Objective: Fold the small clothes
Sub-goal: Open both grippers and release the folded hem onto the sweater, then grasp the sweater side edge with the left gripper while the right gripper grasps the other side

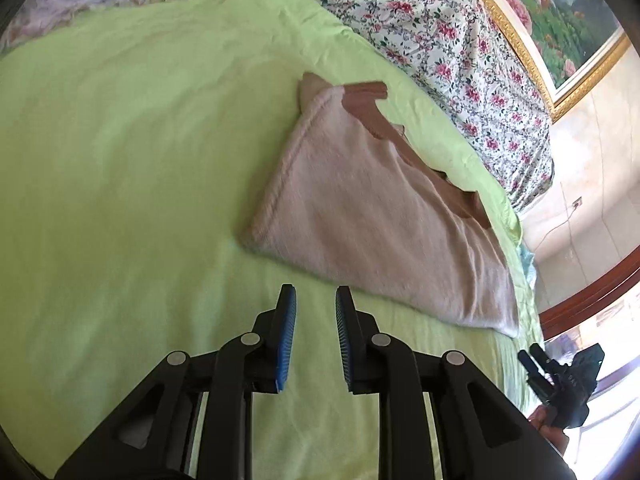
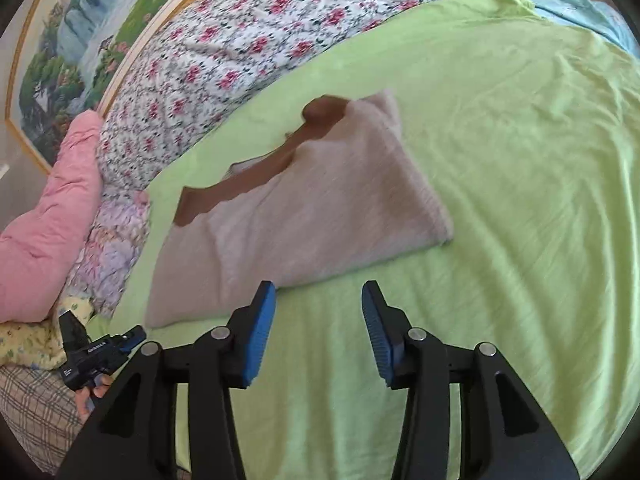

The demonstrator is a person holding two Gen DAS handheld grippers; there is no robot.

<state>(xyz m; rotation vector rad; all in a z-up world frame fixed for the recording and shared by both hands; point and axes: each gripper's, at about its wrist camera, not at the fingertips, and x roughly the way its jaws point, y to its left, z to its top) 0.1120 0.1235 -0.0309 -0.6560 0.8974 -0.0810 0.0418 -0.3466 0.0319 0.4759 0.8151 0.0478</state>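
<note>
A pale pink fuzzy garment [image 1: 372, 216] lies folded flat on the light green sheet [image 1: 120, 160], with brown fabric [image 1: 384, 120] showing along its far edge. It also shows in the right wrist view [image 2: 304, 208], brown fabric [image 2: 240, 184] at its far side. My left gripper [image 1: 316, 300] is open and empty, just short of the garment's near edge. My right gripper [image 2: 319, 296] is open and empty, its left fingertip [image 2: 266, 292] close to the garment's near edge. The other gripper shows small at the lower right in the left wrist view [image 1: 560, 380] and at the lower left in the right wrist view [image 2: 96, 356].
A floral quilt [image 2: 248, 40] lies bunched along the far side of the bed. A pink pillow [image 2: 52, 216] and a plaid cloth [image 2: 32, 412] are at the left. A framed painting [image 1: 560, 12] hangs on the wall. The bed edge [image 1: 520, 240] is at the right.
</note>
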